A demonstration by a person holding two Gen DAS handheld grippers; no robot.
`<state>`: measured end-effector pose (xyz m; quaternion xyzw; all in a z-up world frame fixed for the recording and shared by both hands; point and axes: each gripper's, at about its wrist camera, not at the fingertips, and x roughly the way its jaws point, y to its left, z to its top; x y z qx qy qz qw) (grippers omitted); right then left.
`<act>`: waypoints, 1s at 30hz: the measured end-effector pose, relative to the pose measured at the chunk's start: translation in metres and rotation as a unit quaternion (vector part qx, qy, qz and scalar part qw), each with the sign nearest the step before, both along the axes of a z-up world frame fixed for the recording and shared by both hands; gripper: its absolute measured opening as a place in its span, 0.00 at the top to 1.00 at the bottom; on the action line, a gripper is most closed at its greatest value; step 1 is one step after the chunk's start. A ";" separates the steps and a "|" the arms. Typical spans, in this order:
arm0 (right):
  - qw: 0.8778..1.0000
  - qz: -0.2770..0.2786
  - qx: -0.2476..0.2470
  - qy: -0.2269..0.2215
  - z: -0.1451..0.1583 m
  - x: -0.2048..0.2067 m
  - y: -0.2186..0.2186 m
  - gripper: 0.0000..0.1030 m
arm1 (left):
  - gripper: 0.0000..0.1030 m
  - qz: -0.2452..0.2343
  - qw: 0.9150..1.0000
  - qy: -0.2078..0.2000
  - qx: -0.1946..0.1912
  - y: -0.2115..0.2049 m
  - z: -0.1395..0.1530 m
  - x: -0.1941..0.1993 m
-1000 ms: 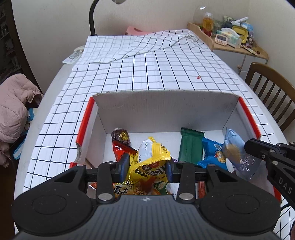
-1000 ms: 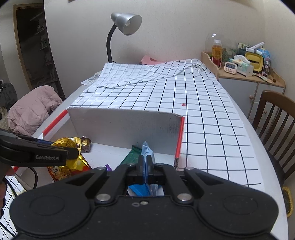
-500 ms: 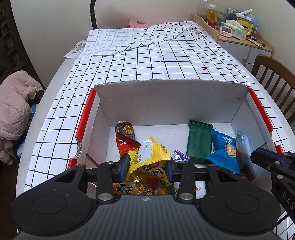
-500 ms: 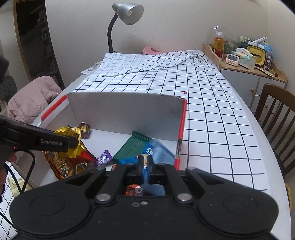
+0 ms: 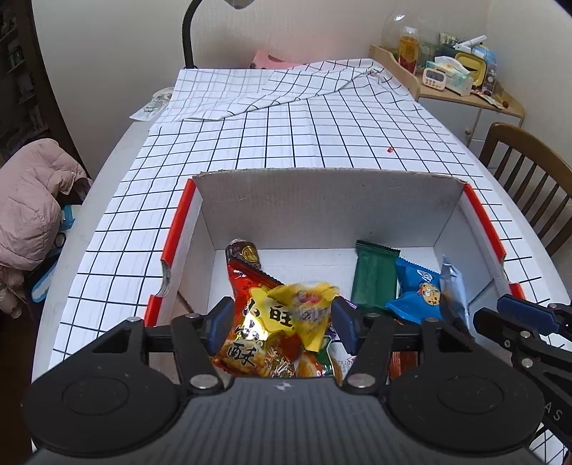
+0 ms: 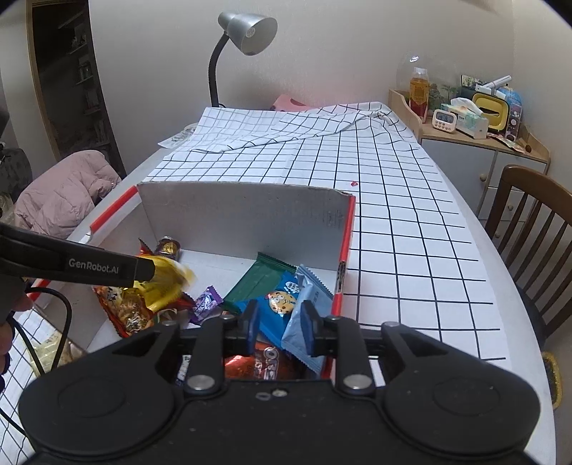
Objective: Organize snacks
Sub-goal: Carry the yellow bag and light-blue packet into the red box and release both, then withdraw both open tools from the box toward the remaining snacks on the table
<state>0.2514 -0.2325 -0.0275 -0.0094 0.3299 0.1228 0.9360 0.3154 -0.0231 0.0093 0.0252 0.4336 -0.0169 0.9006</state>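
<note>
A white cardboard box [image 5: 321, 200] with red edges holds several snack packets. My left gripper [image 5: 282, 322] is open over its near left part; a yellow snack bag [image 5: 304, 311], blurred, sits loose between the fingers above a red packet [image 5: 250, 282]. My right gripper [image 6: 277, 325] is open over the box's near right corner; a pale blue packet [image 6: 304, 307] leans by its right finger, not clamped. A green bar [image 5: 373, 275] and a blue cookie packet [image 5: 418, 289] lie at the right of the box. The right gripper also shows in the left wrist view [image 5: 507, 318].
The box [image 6: 250, 214] stands on a checked tablecloth [image 5: 304, 125]. A desk lamp [image 6: 246, 32] stands at the far end. A wooden chair [image 6: 529, 229] is to the right, a cluttered side cabinet [image 6: 482, 136] behind it, a pink jacket [image 5: 28, 200] to the left.
Both grippers have opened. The yellow bag has come loose from the left gripper and dropped lower. The pale blue packet has left the right gripper and rests in the box.
</note>
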 end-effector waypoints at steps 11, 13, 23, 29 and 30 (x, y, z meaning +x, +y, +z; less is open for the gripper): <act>0.999 0.004 0.004 -0.033 0.026 -0.037 0.002 0.56 | 0.38 0.005 1.000 -0.022 -0.019 0.009 0.025 -0.034; 0.999 0.007 0.004 -0.038 0.031 -0.045 0.003 0.54 | 0.38 0.004 0.999 -0.027 -0.020 0.011 0.030 -0.043; 0.998 0.022 0.015 -0.062 0.047 -0.086 0.007 0.41 | 0.32 0.008 0.998 -0.046 -0.035 0.026 0.047 -0.086; 0.997 0.030 0.021 -0.065 0.047 -0.104 0.011 0.24 | 0.31 -0.001 0.998 -0.050 -0.040 0.033 0.049 -0.109; 0.997 0.029 0.022 -0.066 0.047 -0.107 0.011 0.21 | 0.31 -0.003 0.998 -0.050 -0.039 0.034 0.049 -0.113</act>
